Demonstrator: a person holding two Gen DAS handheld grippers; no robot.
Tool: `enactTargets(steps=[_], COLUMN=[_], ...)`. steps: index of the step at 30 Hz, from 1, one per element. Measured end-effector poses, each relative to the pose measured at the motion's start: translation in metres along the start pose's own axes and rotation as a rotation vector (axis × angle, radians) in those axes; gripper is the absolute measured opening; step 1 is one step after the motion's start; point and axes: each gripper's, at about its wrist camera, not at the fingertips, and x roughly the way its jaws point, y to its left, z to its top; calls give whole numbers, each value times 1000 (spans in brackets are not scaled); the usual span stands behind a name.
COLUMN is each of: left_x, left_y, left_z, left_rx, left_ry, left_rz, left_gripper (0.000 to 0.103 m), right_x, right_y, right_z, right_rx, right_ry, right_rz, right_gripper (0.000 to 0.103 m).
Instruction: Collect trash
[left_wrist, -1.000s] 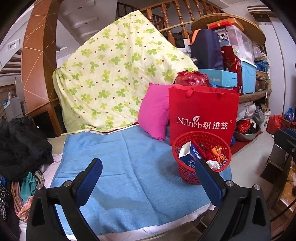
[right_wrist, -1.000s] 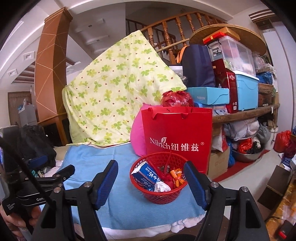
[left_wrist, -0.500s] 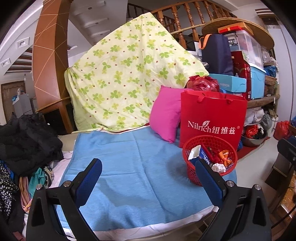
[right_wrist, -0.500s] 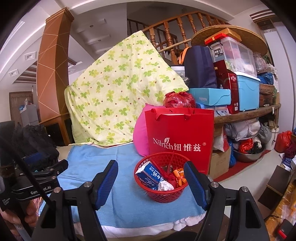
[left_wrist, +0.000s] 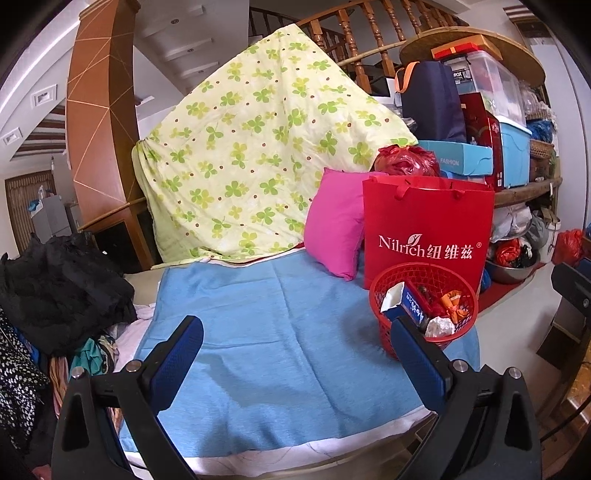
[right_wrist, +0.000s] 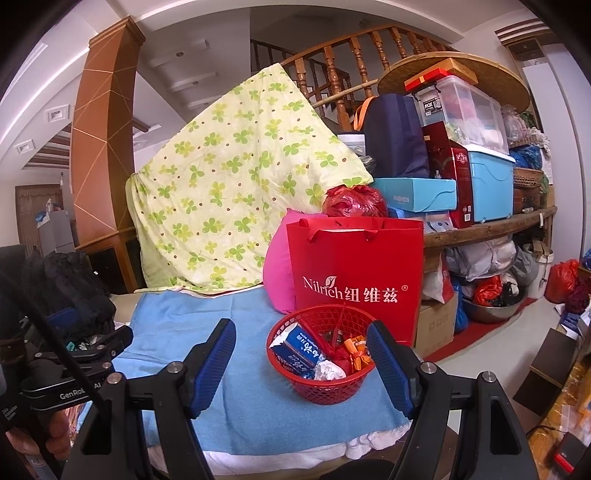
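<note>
Right wrist: right gripper (right_wrist: 301, 360) jaws spread, empty; basket (right_wrist: 325, 387) between them, ahead. Left gripper (left_wrist: 295, 356) likewise released. Basket likely light, springy mesh; grip rim.

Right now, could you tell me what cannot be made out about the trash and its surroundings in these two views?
- Lower contents of the red basket: both views, buried under the blue carton and wrappers.
- Inside of the red paper bag: both views, its front wall hides it.
- Pink pillow: right wrist view, mostly behind the bag.
- Blue cloth near edge: left wrist view, the left gripper covers it.
</note>
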Motion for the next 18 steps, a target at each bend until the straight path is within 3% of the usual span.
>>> enactTargets(steps=[18], left_x=[-4], left_y=[-7], left_z=[1], left_rx=[33], left_ry=[11], left_rz=[-18], left_gripper=[101], right_x=[3], right_y=[-8], right_z=[0], right_rx=[12], right_ry=[0], right_rz=[-21], right_gripper=[77])
